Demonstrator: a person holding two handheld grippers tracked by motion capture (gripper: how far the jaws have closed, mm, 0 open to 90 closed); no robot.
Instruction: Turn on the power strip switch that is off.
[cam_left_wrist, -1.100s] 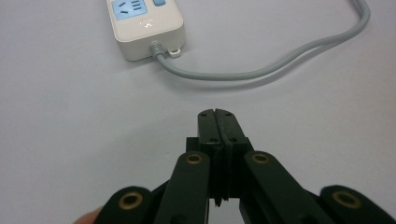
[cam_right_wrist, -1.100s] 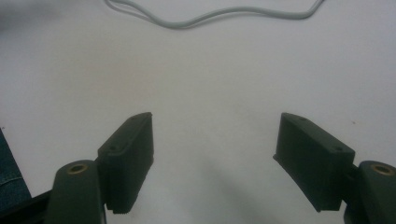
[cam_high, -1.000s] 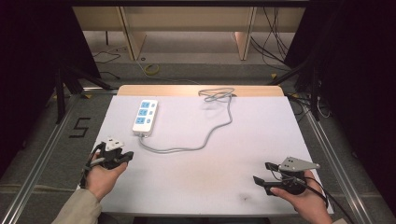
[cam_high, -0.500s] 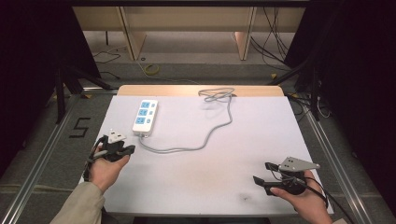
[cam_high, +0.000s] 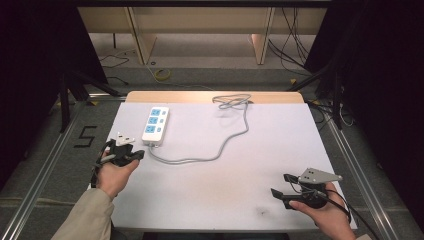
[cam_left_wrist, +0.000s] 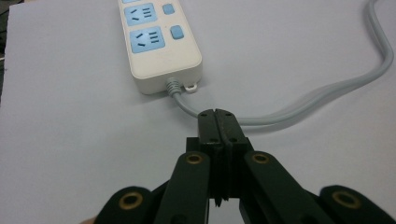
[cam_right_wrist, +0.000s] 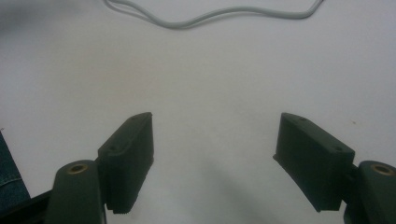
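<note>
Cable (cam_left_wrist: 299, 100) curves past the power strip (cam_left_wrist: 154, 44), crossing behind the left gripper's (cam_left_wrist: 218, 126) closed jaws.

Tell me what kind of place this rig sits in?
Probably a lab or workshop recording bay, not a home. A white-topped table stands inside a metal rail frame on grey carpet, loose cables trail behind it, and a taped number 5 marks the floor. A power strip lies on the table.

The power strip (cam_left_wrist: 159, 44) runs off the top edge in the left gripper view, its far sockets cut away. The left tongs (cam_left_wrist: 218, 128) cover part of the grey cable (cam_left_wrist: 327, 91) just beside the strip.
</note>
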